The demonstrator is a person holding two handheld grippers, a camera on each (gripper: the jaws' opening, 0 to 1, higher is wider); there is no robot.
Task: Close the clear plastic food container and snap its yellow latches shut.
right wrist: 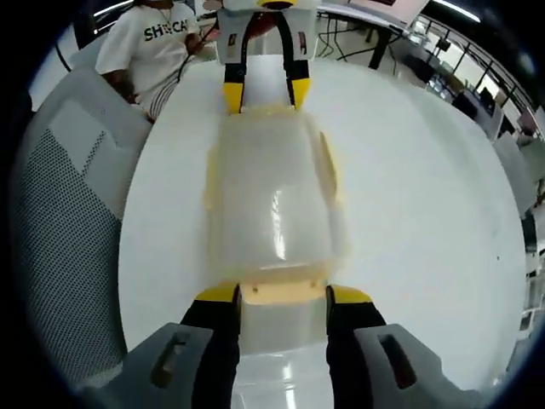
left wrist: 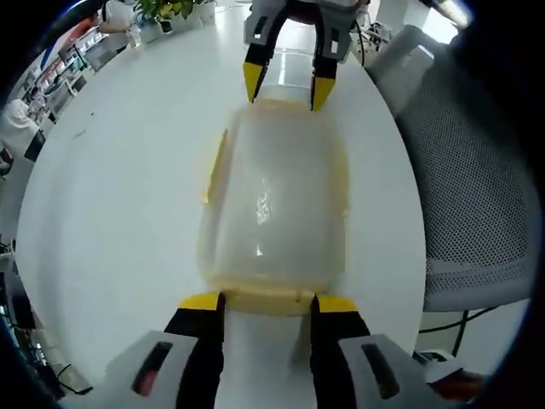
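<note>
A clear plastic food container (left wrist: 272, 200) (right wrist: 272, 200) lies with its lid on, on a white round table (left wrist: 119, 196) (right wrist: 426, 196). Yellow latches run along its sides (left wrist: 213, 166) (right wrist: 329, 166) and ends. My left gripper (left wrist: 268, 302) is open, its yellow-tipped jaws standing either side of the near end latch (left wrist: 268, 300). My right gripper (right wrist: 285, 295) is open the same way around the opposite end latch (right wrist: 283, 292). Each gripper appears at the far end of the container in the other's view: the right gripper (left wrist: 285, 85), the left gripper (right wrist: 264, 89).
A grey mesh chair (left wrist: 477, 196) (right wrist: 68, 213) stands close to the table edge beside the container. A person in a white T-shirt (right wrist: 153, 43) sits beyond the table. Potted plants (left wrist: 170, 8) stand at the table's far edge.
</note>
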